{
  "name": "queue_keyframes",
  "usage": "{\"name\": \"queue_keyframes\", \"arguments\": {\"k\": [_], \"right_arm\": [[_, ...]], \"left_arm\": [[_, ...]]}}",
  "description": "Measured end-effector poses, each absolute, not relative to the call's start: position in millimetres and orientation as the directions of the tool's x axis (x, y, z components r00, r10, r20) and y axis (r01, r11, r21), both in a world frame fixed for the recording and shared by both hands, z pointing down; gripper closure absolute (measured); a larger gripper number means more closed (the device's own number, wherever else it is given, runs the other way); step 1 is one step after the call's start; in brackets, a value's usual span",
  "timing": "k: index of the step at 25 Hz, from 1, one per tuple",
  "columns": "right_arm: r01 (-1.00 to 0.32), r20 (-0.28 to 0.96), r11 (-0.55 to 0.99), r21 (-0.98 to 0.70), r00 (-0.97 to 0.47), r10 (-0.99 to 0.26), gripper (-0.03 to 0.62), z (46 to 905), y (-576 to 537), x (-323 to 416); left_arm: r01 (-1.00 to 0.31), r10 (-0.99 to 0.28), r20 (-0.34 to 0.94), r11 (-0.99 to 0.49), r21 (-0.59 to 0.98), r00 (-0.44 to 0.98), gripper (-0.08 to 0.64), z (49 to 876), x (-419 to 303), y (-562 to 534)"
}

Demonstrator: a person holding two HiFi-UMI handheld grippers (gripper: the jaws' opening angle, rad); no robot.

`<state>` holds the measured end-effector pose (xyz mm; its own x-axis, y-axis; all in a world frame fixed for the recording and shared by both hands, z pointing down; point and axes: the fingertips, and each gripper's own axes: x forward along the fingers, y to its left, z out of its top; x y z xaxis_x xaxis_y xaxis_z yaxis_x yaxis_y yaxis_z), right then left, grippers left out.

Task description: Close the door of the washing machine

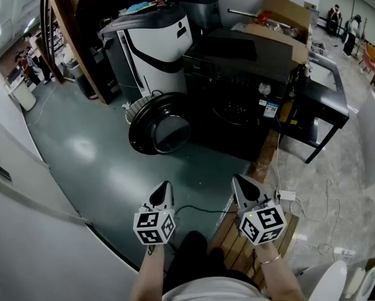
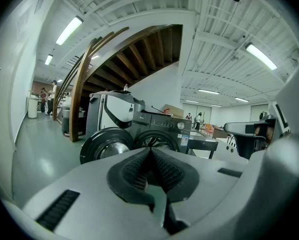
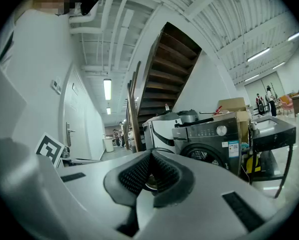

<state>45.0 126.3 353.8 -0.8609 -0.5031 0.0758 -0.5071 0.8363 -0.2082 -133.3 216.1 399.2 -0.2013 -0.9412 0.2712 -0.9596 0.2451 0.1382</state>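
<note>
Down at 7 o'clock, the left gripper (image 1: 165, 188) has its fingers (image 2: 134, 173) pressed together on nothing and points to 12 o'clock, toward the door (image 1: 160, 130). That round door hangs wide open, at 8 o'clock from the washer (image 1: 237, 86). Low at 5 o'clock, the right gripper (image 1: 239, 180) likewise has its fingers (image 3: 137, 173) together and empty, well apart from the washer.

Glossy washing machine (image 1: 237, 96), its door (image 1: 159, 130) glass-centred with shiny rim; smooth, reflective floor (image 1: 93, 162).
</note>
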Motion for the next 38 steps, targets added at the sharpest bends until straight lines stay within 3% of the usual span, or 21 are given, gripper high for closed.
{"name": "queue_keyframes", "arguments": {"k": [24, 34, 38], "right_arm": [[-0.487, 0.028, 0.849, -0.206, -0.870, -0.492, 0.586, 341, 109, 88], [-0.478, 0.049, 0.840, -0.258, -0.875, -0.482, 0.586, 350, 104, 92], [-0.480, 0.046, 0.833, -0.275, -0.872, -0.488, 0.586, 352, 95, 90]], "left_arm": [[-0.963, -0.954, 0.217, 0.238, 0.125, -0.207, 0.531, 383, -101, 190], [-0.951, -0.940, 0.243, 0.279, 0.133, -0.241, 0.353, 385, -118, 193], [-0.947, -0.933, 0.241, 0.300, 0.112, -0.267, 0.316, 383, -133, 189]]}}
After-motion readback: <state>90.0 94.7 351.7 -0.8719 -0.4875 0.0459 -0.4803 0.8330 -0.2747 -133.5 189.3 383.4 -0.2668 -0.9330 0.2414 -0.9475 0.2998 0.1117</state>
